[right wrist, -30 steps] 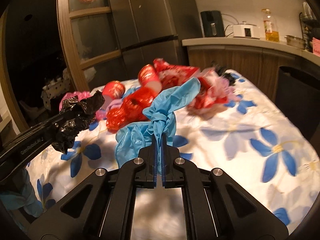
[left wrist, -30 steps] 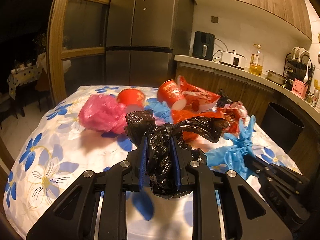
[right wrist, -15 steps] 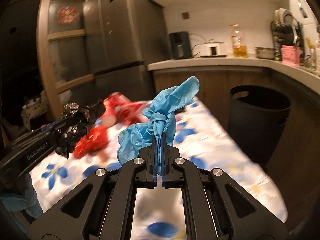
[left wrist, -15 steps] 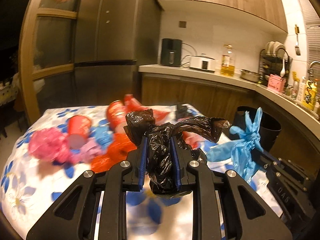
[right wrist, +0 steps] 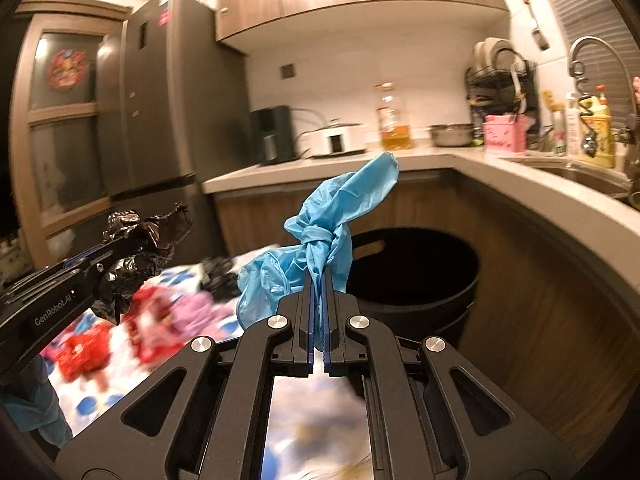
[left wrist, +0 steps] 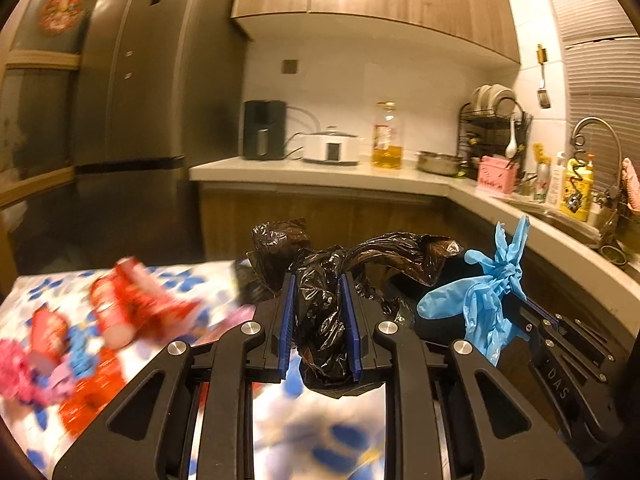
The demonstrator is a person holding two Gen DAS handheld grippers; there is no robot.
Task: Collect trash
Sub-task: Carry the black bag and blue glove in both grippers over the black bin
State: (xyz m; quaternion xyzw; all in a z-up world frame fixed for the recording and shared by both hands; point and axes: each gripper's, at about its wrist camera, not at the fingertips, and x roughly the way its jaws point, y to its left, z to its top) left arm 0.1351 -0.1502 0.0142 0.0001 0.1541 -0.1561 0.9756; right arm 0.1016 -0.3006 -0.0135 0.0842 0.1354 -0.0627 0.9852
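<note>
Trash rides in both claws: the left gripper is clamped on a crumpled black bag, the right gripper pinches a knotted blue glove. The dark bin sits ahead, beside the table. Each claw should probably be carried fully over the rim before letting go, so nothing catches on it.

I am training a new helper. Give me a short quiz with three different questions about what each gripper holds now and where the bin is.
1. True or false: the left gripper is empty.
2. The right gripper holds: A) red cup B) knotted blue glove C) pink bag.
3. Fill in: the dark bin stands beside the ____.

Key: 1 false, it is shut on the black plastic bag. 2 B. 3 counter.
</note>
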